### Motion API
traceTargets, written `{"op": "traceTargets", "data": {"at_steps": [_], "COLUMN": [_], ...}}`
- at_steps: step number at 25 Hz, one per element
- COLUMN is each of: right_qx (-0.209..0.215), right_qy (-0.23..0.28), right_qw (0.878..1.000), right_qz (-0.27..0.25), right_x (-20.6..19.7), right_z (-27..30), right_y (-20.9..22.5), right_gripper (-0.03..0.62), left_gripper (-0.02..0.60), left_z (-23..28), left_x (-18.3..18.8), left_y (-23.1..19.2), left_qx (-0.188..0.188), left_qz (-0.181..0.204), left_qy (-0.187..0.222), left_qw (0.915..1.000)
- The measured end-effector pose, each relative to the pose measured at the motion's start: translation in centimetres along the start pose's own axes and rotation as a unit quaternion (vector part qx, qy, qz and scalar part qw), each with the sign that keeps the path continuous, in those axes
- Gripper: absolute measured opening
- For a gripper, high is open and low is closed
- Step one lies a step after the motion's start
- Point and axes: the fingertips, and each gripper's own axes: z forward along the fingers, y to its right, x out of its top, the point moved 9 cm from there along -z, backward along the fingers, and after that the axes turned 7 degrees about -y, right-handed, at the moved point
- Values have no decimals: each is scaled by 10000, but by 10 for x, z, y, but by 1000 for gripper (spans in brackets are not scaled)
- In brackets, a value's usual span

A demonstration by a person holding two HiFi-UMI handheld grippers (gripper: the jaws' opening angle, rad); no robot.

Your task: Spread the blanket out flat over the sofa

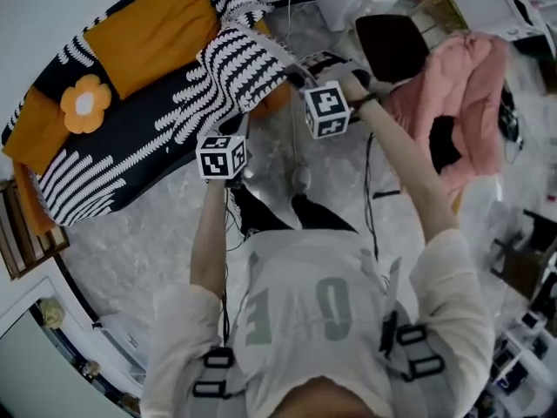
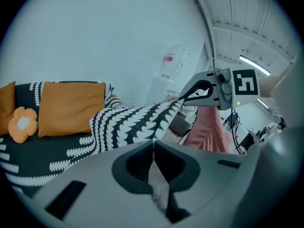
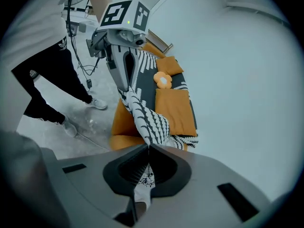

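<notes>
Pinches a hem of the black-and-white blanket (image 3: pixel 149 122) in the closed jaws of the right gripper (image 3: pixel 148 151). Runs bunched from there up to the left gripper (image 3: pixel 124 87), likewise clamped on the cloth, under its marker cube (image 3: pixel 124 14). Hangs in front of an orange sofa (image 3: pixel 124 127) with an orange cushion (image 3: pixel 175 110) and a flower-shaped cushion (image 3: pixel 162 80). Shows a person's dark-trousered legs (image 3: pixel 42 75) and pale shoes (image 3: pixel 97 103) on the grey floor (image 3: pixel 80 141) at left, a plain pale wall (image 3: pixel 237 80) at right

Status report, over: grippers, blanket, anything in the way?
Left gripper, right gripper: shut on blanket edge. Blanket held up at sofa end, not flat. Orange cushion, flower cushion on sofa.
</notes>
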Motion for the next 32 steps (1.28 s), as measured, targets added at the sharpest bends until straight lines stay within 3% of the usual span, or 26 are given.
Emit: {"op": "traceTargets", "data": {"at_steps": [7, 15, 21, 27, 32], "right_qx": [360, 897, 1412, 1880, 2253], "right_qy": [10, -213, -497, -663, -795], "right_qw": [9991, 9948, 9875, 9790, 9699], "right_qz": [224, 426, 494, 415, 462], "right_x": [-45, -84, -114, -128, -132], "right_z": [-7, -4, -4, -5, 1], "right_y": [-58, -121, -173, -216, -242], "right_gripper": [11, 11, 11, 11, 12], "left_gripper": [12, 12, 12, 12, 12], "left_z": [37, 83, 114, 135, 144], "left_x": [-29, -58, -81, -100, -118], "left_y": [50, 82, 111, 131, 143], "left_qx": [-9, -358, -683, -731, -700], "left_qz": [-122, -175, -89, -59, 200], "left_qy": [-316, -827, -1134, -1474, -1748], "left_qw": [9994, 9958, 9912, 9864, 9819]}}
